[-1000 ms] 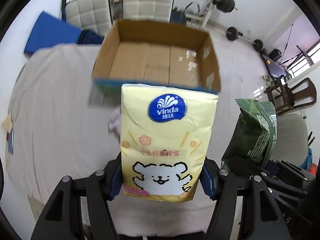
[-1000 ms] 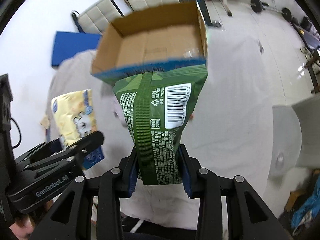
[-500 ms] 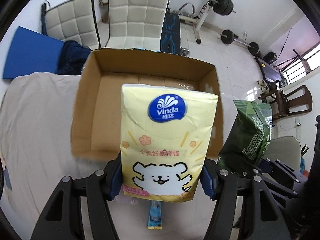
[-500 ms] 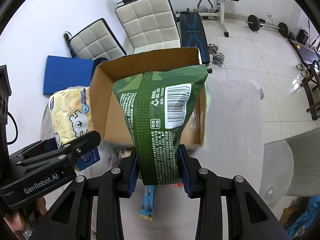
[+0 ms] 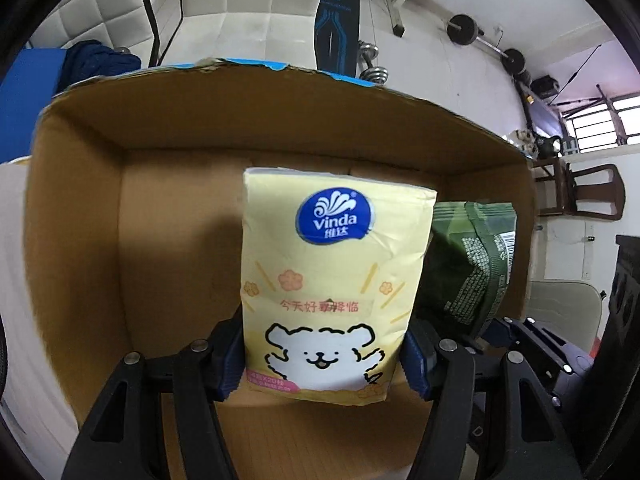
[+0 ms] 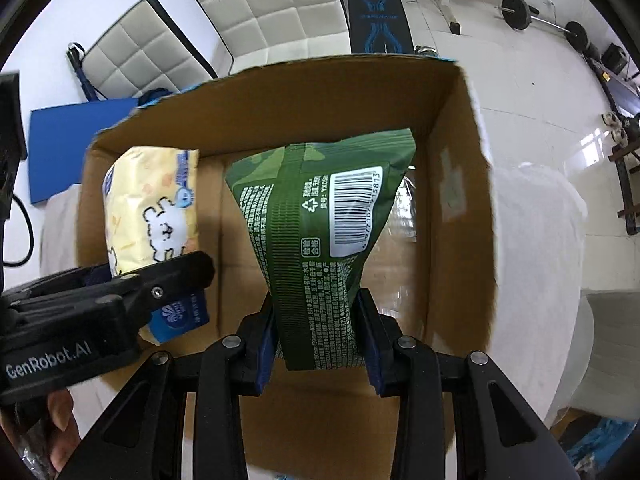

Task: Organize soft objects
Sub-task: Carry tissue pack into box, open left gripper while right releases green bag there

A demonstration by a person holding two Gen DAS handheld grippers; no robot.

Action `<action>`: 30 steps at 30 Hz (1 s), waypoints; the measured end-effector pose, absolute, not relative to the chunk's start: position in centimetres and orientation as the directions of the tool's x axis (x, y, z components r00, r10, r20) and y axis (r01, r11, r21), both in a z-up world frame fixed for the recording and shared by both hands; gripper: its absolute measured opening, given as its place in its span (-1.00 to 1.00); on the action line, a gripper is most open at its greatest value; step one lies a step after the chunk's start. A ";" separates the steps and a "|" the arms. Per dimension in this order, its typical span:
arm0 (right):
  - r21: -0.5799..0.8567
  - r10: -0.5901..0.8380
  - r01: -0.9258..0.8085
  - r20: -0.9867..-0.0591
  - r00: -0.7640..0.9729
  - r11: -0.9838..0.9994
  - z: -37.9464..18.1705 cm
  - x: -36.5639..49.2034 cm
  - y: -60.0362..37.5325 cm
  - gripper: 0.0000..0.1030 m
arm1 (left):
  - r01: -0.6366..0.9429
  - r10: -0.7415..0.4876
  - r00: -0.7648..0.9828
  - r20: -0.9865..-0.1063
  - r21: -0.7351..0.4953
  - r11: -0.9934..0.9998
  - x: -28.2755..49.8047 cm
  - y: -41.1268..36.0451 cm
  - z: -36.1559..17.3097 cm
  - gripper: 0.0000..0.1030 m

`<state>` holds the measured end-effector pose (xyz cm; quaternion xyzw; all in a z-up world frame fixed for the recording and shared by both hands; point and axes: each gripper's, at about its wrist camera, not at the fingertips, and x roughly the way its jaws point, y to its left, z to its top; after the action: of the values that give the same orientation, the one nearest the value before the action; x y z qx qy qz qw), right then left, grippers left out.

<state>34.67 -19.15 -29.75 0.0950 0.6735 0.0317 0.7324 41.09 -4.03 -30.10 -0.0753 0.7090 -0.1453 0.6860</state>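
Below you, the open brown cardboard box (image 5: 80, 240): your left hand-held gripper (image 5: 324, 356) clamps the yellow tissue pack (image 5: 332, 280), while your right hand-held gripper (image 6: 318, 344) pinches the green snack bag (image 6: 316, 232) at its 3 o'clock.

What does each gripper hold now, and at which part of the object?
The left gripper clamps the yellow Vinda tissue pack by its lower sides. The right gripper clamps the green plastic snack bag near its bottom end.

The yellow tissue pack (image 5: 324, 280) bears a blue oval reading "Vinda" over "维达". The green bag (image 6: 320, 236) carries a barcode label — digits partly legible, ending "15813". The left gripper (image 6: 160, 276) body reads "GenRobot.AI".
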 end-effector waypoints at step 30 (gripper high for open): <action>0.084 0.079 0.095 -0.996 0.052 0.992 -31.8 37.2 -17.0 1.00 | 0.126 -0.131 0.062 -0.989 -0.123 0.984 37.6 -0.7 -25.6 0.89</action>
<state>37.16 -17.02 -31.79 0.0632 0.6884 -0.0056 0.7225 37.56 -0.71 -25.64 -0.0019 0.6793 -0.0884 0.7285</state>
